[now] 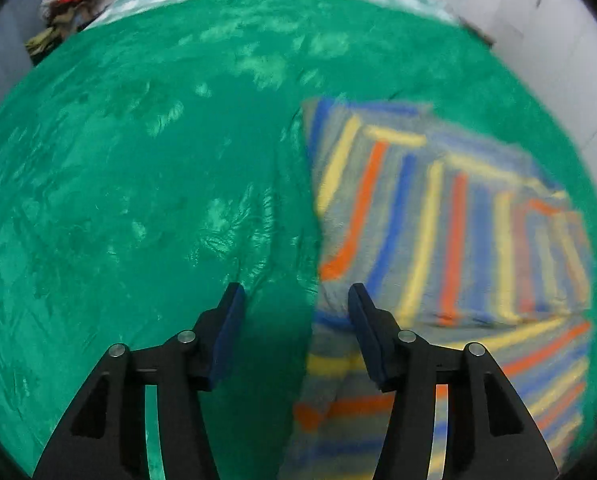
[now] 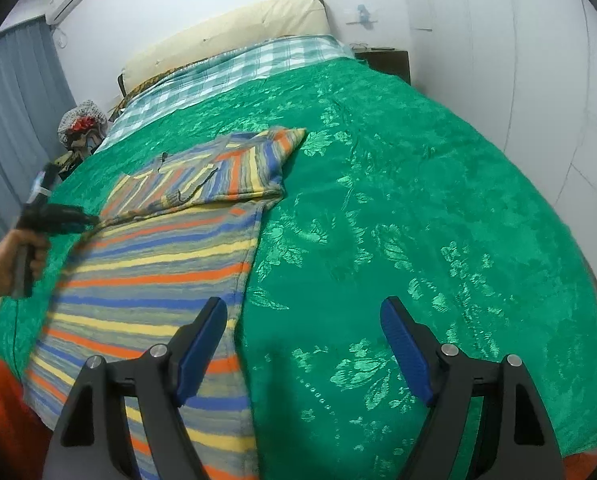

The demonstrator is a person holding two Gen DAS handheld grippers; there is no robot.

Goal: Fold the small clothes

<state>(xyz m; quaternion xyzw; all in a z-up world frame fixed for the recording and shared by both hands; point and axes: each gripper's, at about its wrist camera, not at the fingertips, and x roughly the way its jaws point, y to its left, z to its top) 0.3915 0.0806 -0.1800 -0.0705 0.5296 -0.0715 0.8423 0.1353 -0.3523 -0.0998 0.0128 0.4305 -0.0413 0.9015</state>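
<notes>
Left tool (image 2: 86,218), seemingly empty, angled down over striped garment (image 2: 158,272).

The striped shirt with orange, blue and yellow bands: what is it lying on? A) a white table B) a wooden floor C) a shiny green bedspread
C: the striped shirt lies spread on the shiny green bedspread, top part folded over.

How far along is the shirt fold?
Done: the striped shirt's top part is folded down over its body on the green bedspread. In hand: nothing; the left hand-held gripper and right hand-held gripper are open. Left: the long lower body is unfolded.
</notes>
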